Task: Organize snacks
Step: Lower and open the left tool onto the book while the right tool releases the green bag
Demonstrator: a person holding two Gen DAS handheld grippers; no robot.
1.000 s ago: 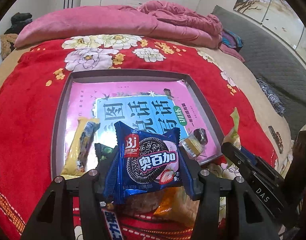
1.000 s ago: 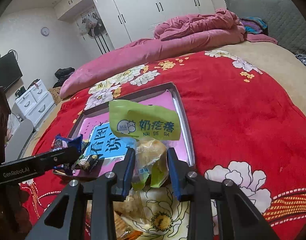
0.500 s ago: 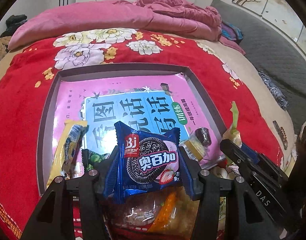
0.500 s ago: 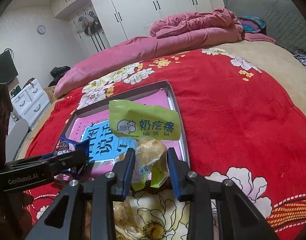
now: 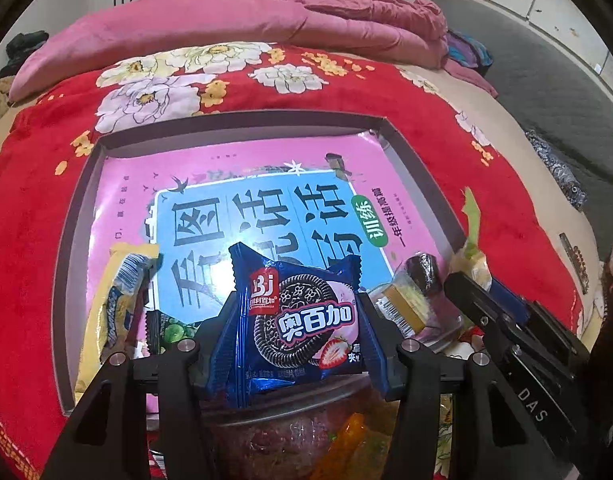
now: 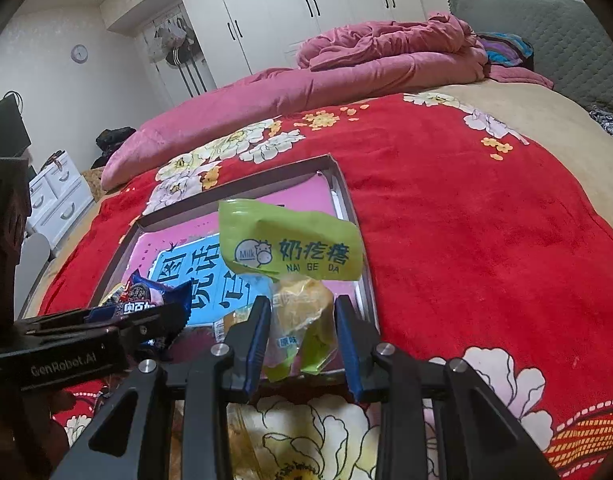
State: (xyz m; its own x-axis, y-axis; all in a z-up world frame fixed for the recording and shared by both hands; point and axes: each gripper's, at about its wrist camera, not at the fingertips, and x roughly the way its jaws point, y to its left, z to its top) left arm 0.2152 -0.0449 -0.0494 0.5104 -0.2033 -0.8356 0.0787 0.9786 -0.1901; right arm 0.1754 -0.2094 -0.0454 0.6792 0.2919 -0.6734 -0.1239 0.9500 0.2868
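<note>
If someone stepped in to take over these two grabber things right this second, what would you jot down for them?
Left gripper: shut on the blue cookie packet, held over the tray's near edge.
Right gripper: shut on the green milk-snack bag, above the tray's near right corner.
Tray sits on the red blanket; a yellow bar and small wrapped sweets already lie inside.
Left to do: set both held packets down in the tray, then collect the loose snacks in front of it.

The left tongs (image 5: pixel 296 328) are clamping a blue cookie packet (image 5: pixel 298 320) upright between both fingers. The right tongs (image 6: pixel 302 340) are gripping a green-topped snack bag (image 6: pixel 294 256), and are sitting just beside the left ones, level.
</note>
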